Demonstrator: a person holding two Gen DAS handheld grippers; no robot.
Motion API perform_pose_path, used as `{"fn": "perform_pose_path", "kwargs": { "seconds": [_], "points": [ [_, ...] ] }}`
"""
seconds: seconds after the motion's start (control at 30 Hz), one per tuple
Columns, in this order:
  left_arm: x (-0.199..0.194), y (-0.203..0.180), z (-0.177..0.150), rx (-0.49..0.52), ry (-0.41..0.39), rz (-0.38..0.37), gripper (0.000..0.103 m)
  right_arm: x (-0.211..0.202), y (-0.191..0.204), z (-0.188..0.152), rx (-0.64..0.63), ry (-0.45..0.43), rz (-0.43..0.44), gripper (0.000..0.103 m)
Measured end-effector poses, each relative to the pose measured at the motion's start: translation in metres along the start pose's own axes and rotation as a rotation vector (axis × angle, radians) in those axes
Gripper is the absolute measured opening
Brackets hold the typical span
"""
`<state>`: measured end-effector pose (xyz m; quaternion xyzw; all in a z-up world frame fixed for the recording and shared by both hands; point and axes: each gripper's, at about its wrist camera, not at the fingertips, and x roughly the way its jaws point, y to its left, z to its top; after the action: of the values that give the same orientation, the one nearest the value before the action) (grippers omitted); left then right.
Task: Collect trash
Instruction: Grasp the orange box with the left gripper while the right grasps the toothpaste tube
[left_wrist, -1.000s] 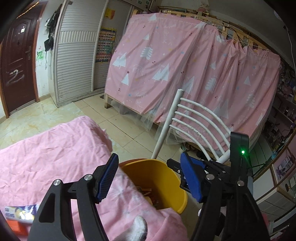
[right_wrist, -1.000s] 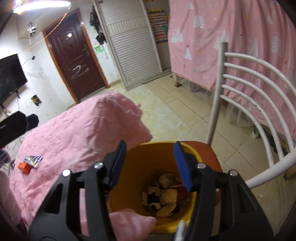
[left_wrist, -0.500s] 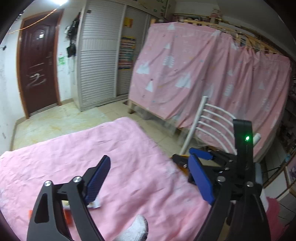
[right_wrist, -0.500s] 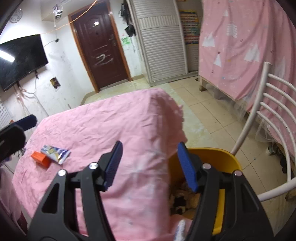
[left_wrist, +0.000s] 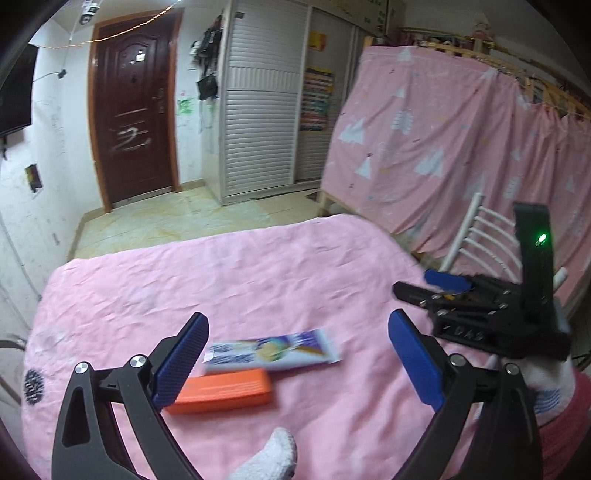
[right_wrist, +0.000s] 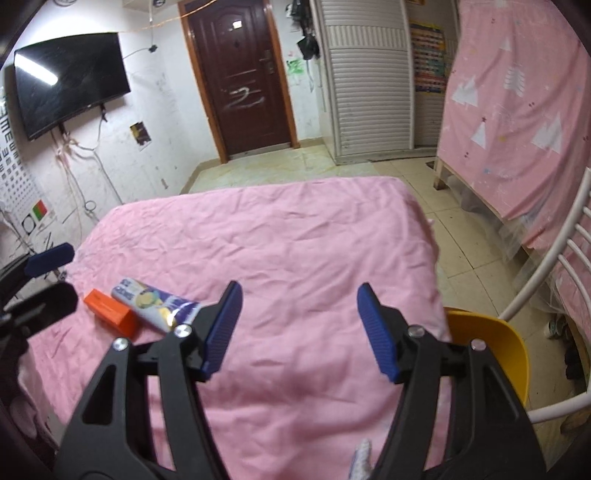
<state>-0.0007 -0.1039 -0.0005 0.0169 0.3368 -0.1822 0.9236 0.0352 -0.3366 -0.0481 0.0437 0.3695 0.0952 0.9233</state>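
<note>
My left gripper (left_wrist: 297, 354) has just been opening its jaws wide, with nothing between them; the right gripper (right_wrist: 299, 328) too. The wrapper (left_wrist: 271, 350) and orange box (left_wrist: 221, 391) lie touching on the pink sheet (left_wrist: 240, 273). I should straddle one piece only, then carry it to the yellow bin (right_wrist: 491, 350).

We hold our left gripper (left_wrist: 298, 354) — black plastic arms tipped with ribbed blue pads — angled downward, its jaws spread wide after just opening further, with nothing pressed between the pads. A white knitted glove finger (left_wrist: 273, 456) shows at its base. Our right gripper (right_wrist: 297, 329), of the same black-and-blue build, also tilts downward; its jaws have just been opening too, and they grip nothing. In the left view it sits off to the right, carried in a white-gloved hand (left_wrist: 546, 384).
</note>
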Motion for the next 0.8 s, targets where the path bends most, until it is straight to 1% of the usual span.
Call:
{"fn": "perform_pose_path", "kwargs": {
  "seconds": [0.1, 0.23, 0.43, 0.8],
  "points": [
    [0.001, 0.019, -0.008, -0.013, 0.021, 0.061, 0.092, 0.007, 0.013, 0.003, -0.02, 0.01, 0.011, 0.065],
    [0.006, 0.039, -0.018, -0.028, 0.058, 0.09, 0.092, 0.014, 0.029, 0.005, -0.044, 0.022, 0.023, 0.065],
    [0.016, 0.053, -0.03, -0.053, 0.112, 0.066, 0.092, 0.024, 0.048, 0.007, -0.078, 0.04, 0.033, 0.065],
    [0.044, 0.052, -0.041, -0.063, 0.202, 0.062, 0.092, 0.034, 0.058, 0.006, -0.095, 0.062, 0.038, 0.065]
  ]
}}
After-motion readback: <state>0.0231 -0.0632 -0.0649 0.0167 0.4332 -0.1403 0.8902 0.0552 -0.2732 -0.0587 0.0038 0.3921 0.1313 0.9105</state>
